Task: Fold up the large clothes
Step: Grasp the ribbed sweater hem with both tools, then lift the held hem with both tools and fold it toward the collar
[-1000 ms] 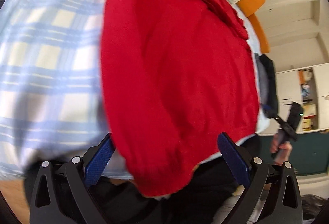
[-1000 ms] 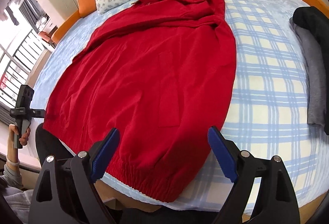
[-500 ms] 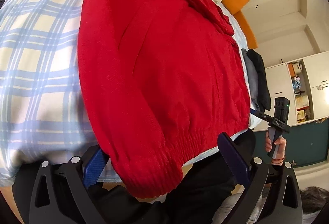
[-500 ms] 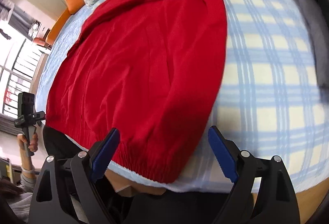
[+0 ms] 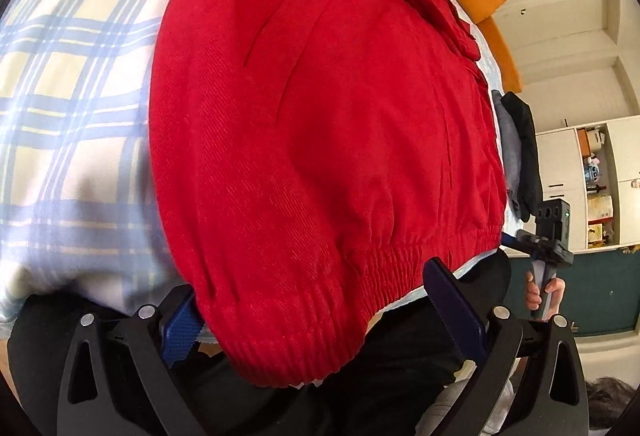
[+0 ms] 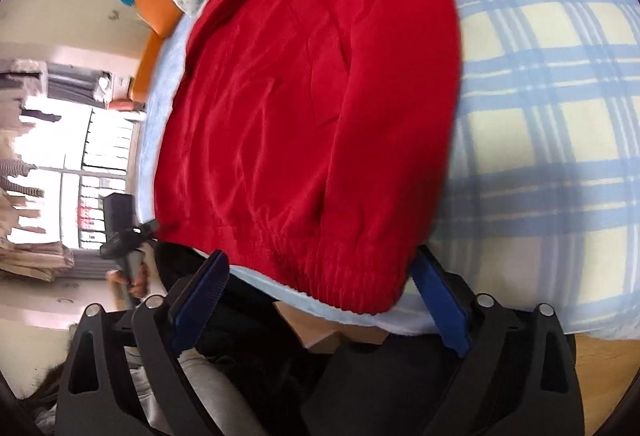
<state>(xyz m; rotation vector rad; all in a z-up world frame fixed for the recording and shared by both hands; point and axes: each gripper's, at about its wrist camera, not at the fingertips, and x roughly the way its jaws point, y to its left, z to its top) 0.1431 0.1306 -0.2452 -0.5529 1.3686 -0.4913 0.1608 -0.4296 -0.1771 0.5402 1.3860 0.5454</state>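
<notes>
At bed's near edge: red jacket [image 5: 320, 136] flat on plaid bed [image 5: 72, 96], long axis running away, elastic hem nearest. Left tongs [image 5: 316, 312] released, straddling left hem corner; right tongs [image 6: 320, 300] opening, astride right corner, gripping nothing.

My left claw [image 5: 316, 310] points steeply down at the near hem of the red jacket [image 5: 320, 124], jaws wide apart, the hem's corner bulging between them with neither pad pressing it. My right claw [image 6: 320, 300] tilts down at the hem's other corner, its jaws opening, cloth between them but not pinched. From the left camera, my right hand [image 5: 542, 292] shows beyond the hem, wrapped round its handle.
</notes>
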